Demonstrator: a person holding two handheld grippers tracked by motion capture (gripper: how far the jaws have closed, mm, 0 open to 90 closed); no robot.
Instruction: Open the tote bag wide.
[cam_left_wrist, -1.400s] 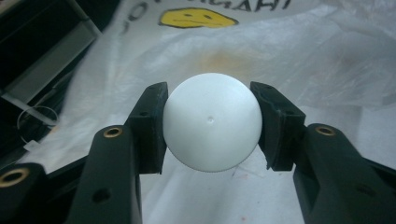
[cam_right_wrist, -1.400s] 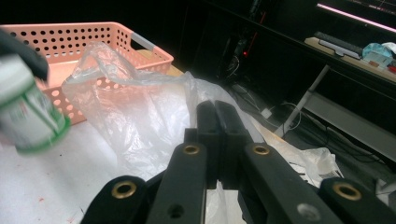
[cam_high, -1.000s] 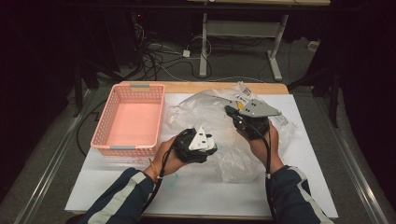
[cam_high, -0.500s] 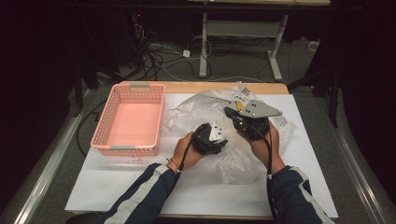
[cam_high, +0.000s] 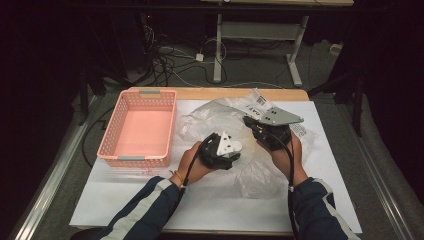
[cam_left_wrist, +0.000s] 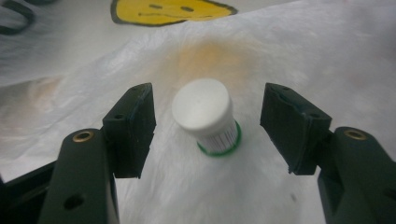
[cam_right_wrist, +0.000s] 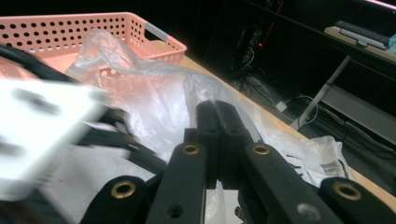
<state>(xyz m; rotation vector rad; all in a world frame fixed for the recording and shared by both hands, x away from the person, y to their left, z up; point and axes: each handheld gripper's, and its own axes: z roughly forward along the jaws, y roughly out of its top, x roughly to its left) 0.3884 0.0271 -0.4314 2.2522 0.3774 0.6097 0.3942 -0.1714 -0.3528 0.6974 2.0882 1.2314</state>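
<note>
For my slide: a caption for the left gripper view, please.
Open left tongs straddle a white-capped bottle under a clear plastic bag.

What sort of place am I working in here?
Probably a lab or recording workshop, not a home: a table under a white sheet, loose cables on the dark floor behind it, and a bare desk frame beyond.

A wooden table (cam_high: 215, 93) carries a white sheet (cam_high: 210, 200), on which 1 pink basket (cam_high: 140, 129) sits near the left edge and a crumpled plastic bag (cam_high: 210, 117) lies toward the far edge.
</note>
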